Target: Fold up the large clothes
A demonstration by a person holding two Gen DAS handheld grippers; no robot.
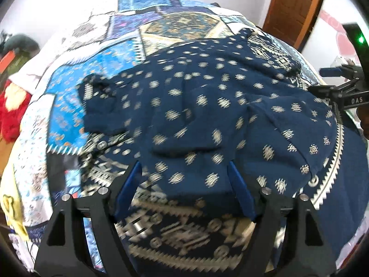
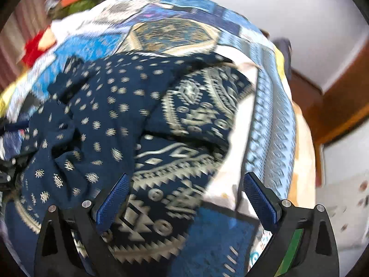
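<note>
A large navy garment (image 1: 207, 106) with small cream motifs and a wide cream patterned border lies partly folded on a blue patchwork bedspread (image 1: 76, 83). It also shows in the right wrist view (image 2: 120, 115), rumpled, with its border band turned up. My left gripper (image 1: 184, 175) is open, its blue pads spread just above the garment's near edge. My right gripper (image 2: 186, 184) is open over the patterned border and holds nothing. The right gripper also shows in the left wrist view (image 1: 341, 78) at the far right edge of the garment.
The bedspread (image 2: 175, 32) covers a bed against a white wall. A brown wooden door frame (image 1: 297, 7) stands at the back right. Red and green items (image 1: 11, 106) are piled at the bed's left side. Pale floor (image 2: 346, 198) lies off the right edge.
</note>
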